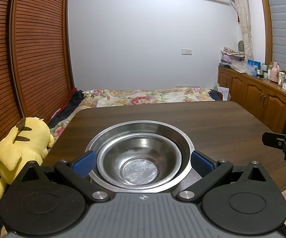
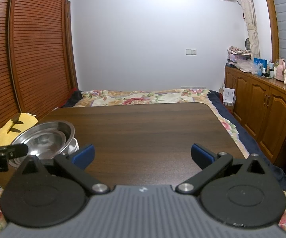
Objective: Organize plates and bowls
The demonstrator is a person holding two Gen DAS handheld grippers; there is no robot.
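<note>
A stack of nested steel bowls (image 1: 141, 158) stands on the dark wooden table (image 1: 202, 119), a smaller bowl inside a larger one. My left gripper (image 1: 143, 163) is open, its blue fingertips (image 1: 84, 165) on either side of the outer bowl's rim. I cannot tell if they touch it. In the right wrist view the stack (image 2: 46, 138) sits at the table's left, with white dishes (image 2: 72, 146) under it. My right gripper (image 2: 143, 156) is open and empty over the table (image 2: 153, 129). It also shows at the right edge of the left wrist view (image 1: 281, 142).
A yellow plush toy (image 1: 22, 144) lies left of the table, against the slatted wardrobe (image 1: 34, 59). A bed with a floral cover (image 1: 143, 96) is beyond the table's far edge. A wooden cabinet (image 1: 261, 97) with bottles and boxes runs along the right.
</note>
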